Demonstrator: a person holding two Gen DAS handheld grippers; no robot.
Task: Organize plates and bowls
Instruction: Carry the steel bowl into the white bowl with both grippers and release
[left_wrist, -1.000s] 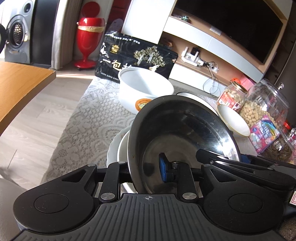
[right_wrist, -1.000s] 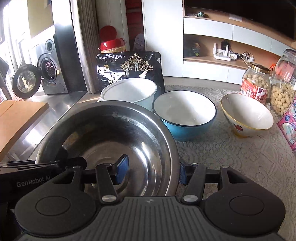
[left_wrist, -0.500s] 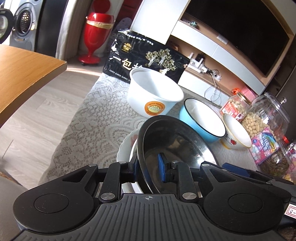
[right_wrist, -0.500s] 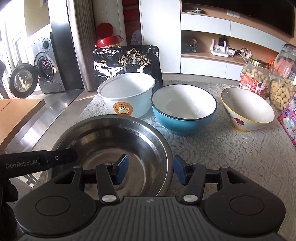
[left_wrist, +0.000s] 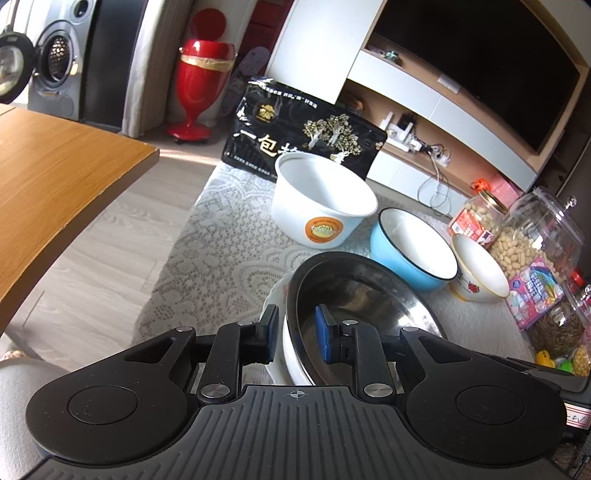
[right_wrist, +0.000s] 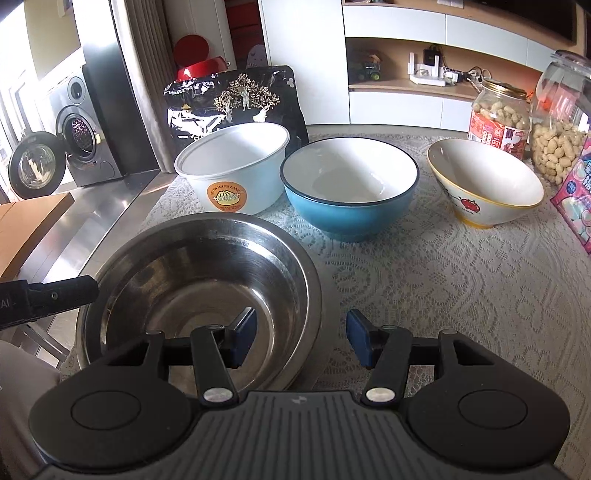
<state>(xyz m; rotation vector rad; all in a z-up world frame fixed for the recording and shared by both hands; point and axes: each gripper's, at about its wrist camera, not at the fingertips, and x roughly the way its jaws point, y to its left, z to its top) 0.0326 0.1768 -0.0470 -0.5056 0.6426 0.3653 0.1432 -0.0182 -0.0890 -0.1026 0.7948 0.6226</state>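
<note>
A steel bowl (left_wrist: 354, 295) (right_wrist: 199, 280) rests on white plates (left_wrist: 275, 295) at the near left of the lace-covered table (right_wrist: 443, 280). My left gripper (left_wrist: 295, 332) is open, its fingers straddling the bowl's near rim without pinching it. My right gripper (right_wrist: 301, 338) is open, its fingers either side of the bowl's right rim. Behind stand a white tub bowl (left_wrist: 321, 199) (right_wrist: 236, 166), a blue bowl (left_wrist: 413, 247) (right_wrist: 351, 184) and a yellow-rimmed bowl (left_wrist: 480, 273) (right_wrist: 484, 181).
A black snack bag (right_wrist: 236, 103) stands behind the white tub. Peanut jars (right_wrist: 498, 114) and a pink packet (right_wrist: 576, 195) line the right side. A wooden table (left_wrist: 55, 184) lies left across a floor gap.
The steel bowl has come down from a tilted, lifted pose and now sits level on the plates. Both grippers have opened and let go of its rim.
</note>
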